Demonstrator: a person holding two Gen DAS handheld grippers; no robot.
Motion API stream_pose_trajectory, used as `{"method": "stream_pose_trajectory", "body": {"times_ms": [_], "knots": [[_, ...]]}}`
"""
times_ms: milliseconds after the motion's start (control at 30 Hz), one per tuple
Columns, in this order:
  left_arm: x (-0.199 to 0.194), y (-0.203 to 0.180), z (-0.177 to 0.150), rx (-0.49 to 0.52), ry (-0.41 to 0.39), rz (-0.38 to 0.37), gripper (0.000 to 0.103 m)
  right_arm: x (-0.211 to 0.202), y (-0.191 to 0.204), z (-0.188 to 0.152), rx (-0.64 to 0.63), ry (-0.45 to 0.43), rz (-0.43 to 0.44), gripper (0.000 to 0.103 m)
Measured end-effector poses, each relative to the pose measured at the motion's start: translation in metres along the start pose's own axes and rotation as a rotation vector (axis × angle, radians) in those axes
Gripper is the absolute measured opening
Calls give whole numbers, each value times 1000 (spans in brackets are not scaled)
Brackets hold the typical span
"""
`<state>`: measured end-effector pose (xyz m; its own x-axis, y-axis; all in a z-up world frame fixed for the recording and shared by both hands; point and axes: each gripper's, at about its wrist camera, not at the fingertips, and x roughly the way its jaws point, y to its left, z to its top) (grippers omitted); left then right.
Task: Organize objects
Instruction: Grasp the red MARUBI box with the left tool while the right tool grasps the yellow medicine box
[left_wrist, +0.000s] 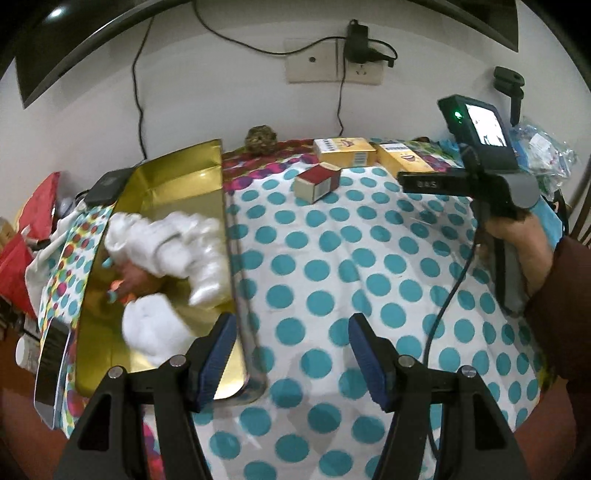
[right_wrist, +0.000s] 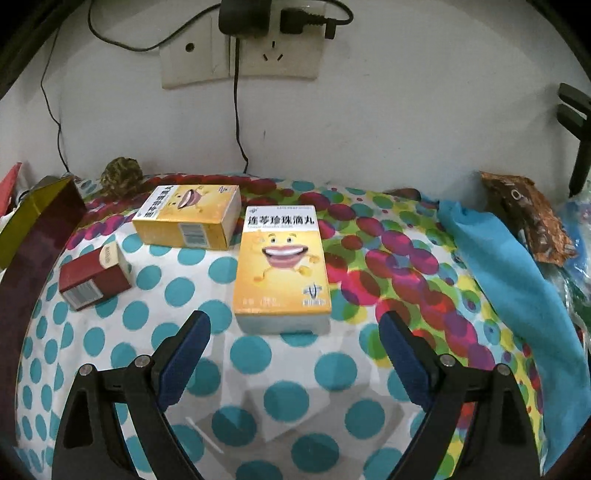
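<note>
A gold tin box (left_wrist: 110, 354) lies open at the left and holds blurred white items (left_wrist: 177, 251). My left gripper (left_wrist: 291, 339) is open and empty, its left finger over the tin's right rim. My right gripper (right_wrist: 293, 332) is open and empty, just in front of a yellow medicine box (right_wrist: 282, 266) that lies flat. A second yellow box (right_wrist: 188, 219) sits behind it to the left. A small red box (right_wrist: 94, 280) lies further left. In the left wrist view these boxes (left_wrist: 345, 151) stand at the back and the right gripper's body (left_wrist: 480, 177) is at the right.
A polka-dot cloth (right_wrist: 295, 398) covers the table. A blue cloth (right_wrist: 509, 273) and a brown packet (right_wrist: 528, 218) lie at the right. A brownish lump (right_wrist: 122, 177) sits by the wall under a socket (right_wrist: 240, 55) with cables. Red bags (left_wrist: 22, 251) lie far left.
</note>
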<state>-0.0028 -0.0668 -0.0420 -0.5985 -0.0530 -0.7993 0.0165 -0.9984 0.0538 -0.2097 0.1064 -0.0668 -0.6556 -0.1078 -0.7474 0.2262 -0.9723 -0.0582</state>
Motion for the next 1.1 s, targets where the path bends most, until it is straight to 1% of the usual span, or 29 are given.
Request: {"method": "stream_pose_trajectory", "body": {"times_ms": [167,233,267,300,333,433,467,500,567,633,767,800,900,967,1100], "knots": [[16,-6,20,8,3,3,65,17,-6,9,32,37,20,91],[21,-6,26,9,-5,-6,65,22,-9,9,51,58,31,89],[24,-7,30,16,1,1,65,24,-11,9,59,71,39,88],[27,-8,34,24,-1,6,65,26,-12,9,63,78,41,83],[30,-10,37,35,-9,4,65,27,-12,8,68,83,40,82],[40,-13,46,62,-11,15,65,24,-7,8,54,74,41,71],[43,-13,48,65,-14,12,65,23,-5,8,45,72,36,62],[47,-14,52,65,-18,14,65,22,-1,7,29,67,33,48],[57,-17,59,82,-29,2,65,19,6,7,0,56,26,49],[65,-18,65,88,-38,8,65,18,11,6,-19,54,12,49],[80,-17,81,65,-38,-19,65,18,15,7,-31,52,4,49],[85,-16,85,59,-34,-40,65,18,17,7,-30,53,3,49],[97,-14,96,54,-23,-61,65,17,19,7,-29,53,7,49],[107,-12,105,37,12,-110,65,17,18,7,-31,52,5,49],[119,-15,115,66,22,-64,65,17,18,7,-29,53,8,49]]}}
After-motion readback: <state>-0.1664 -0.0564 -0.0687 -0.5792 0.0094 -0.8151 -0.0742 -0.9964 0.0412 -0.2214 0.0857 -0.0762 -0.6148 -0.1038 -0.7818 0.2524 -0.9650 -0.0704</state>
